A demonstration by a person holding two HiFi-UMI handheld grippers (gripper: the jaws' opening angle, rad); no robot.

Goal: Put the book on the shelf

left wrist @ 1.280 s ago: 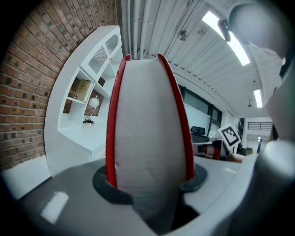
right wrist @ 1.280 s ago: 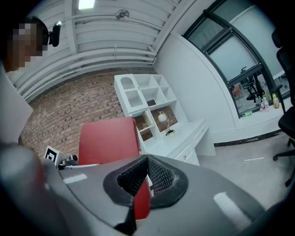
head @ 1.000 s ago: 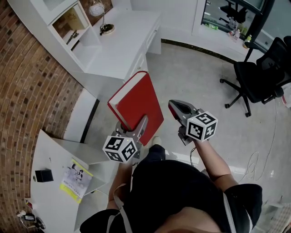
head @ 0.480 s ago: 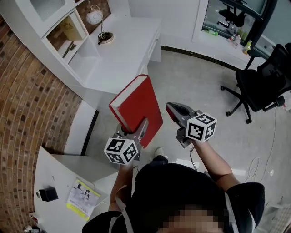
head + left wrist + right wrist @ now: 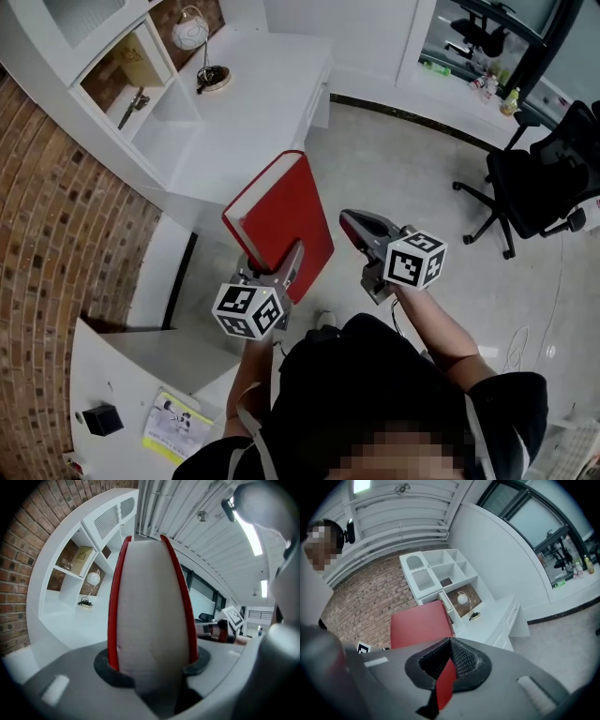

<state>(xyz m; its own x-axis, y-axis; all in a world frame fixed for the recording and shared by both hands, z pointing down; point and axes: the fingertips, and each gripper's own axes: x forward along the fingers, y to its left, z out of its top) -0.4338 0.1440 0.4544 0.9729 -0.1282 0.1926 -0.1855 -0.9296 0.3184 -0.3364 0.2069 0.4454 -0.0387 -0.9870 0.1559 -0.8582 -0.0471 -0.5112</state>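
- Red hardcover book stands tilted in the air at the middle of the head view, above the grey floor, its pale page block facing the upper left of the frame.
- In the left gripper view the book fills the centre, page edge towards the camera, with a red cover on either side.
- The left gripper pinches the book's lower edge: its jaws stand apart and press on the two covers.
- The right gripper hovers just beside the book, towards the right of the frame and not touching it. In its own view the right gripper has its jaws pressed together with nothing between them, and the book shows beyond them.
- A white desk lies past the book, towards the top of the frame, with a globe lamp on it.
- The white shelf stands at the upper left, against a brick wall.
- A black office chair stands at the right edge.
- A low white table at the lower left carries a small black box and a booklet.
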